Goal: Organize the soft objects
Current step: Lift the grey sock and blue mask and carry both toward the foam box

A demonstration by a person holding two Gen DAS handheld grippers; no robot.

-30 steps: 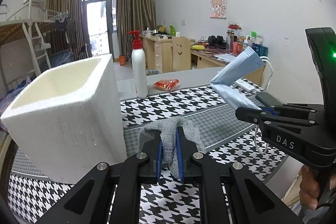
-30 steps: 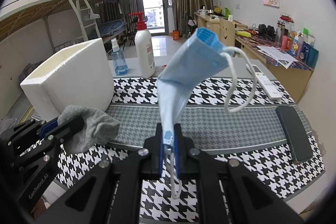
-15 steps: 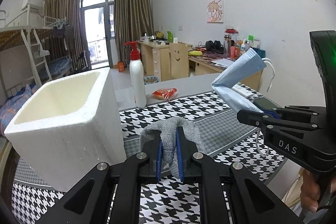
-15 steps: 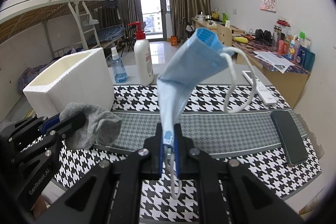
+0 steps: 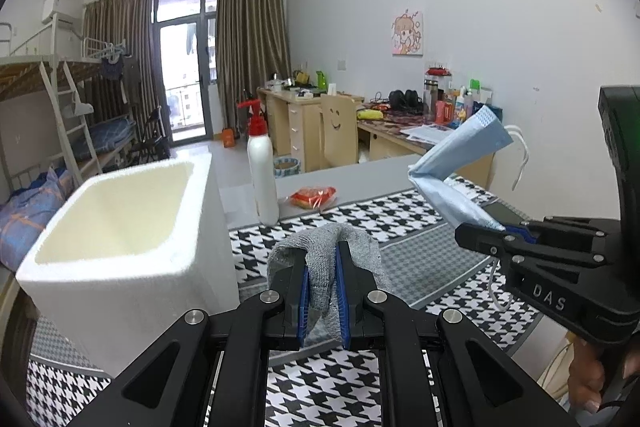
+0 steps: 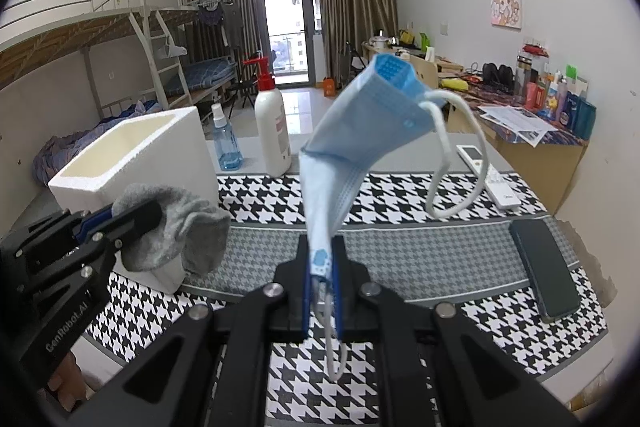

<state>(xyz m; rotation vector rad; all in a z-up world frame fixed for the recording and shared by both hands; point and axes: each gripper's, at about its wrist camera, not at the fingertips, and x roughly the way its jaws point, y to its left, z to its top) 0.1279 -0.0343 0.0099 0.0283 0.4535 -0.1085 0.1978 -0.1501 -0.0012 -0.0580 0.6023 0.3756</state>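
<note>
Left of the left gripper's (image 5: 322, 283) fingers stands the white foam box (image 5: 120, 239) on the houndstooth surface (image 6: 400, 195). Above the right gripper's (image 6: 322, 267) fingers rises the blue face mask (image 6: 360, 135), its lower corner pinched between them, ear loop dangling to their right. Between the left fingers sits the grey sock (image 5: 324, 247), clamped and draped over their tips.
</note>
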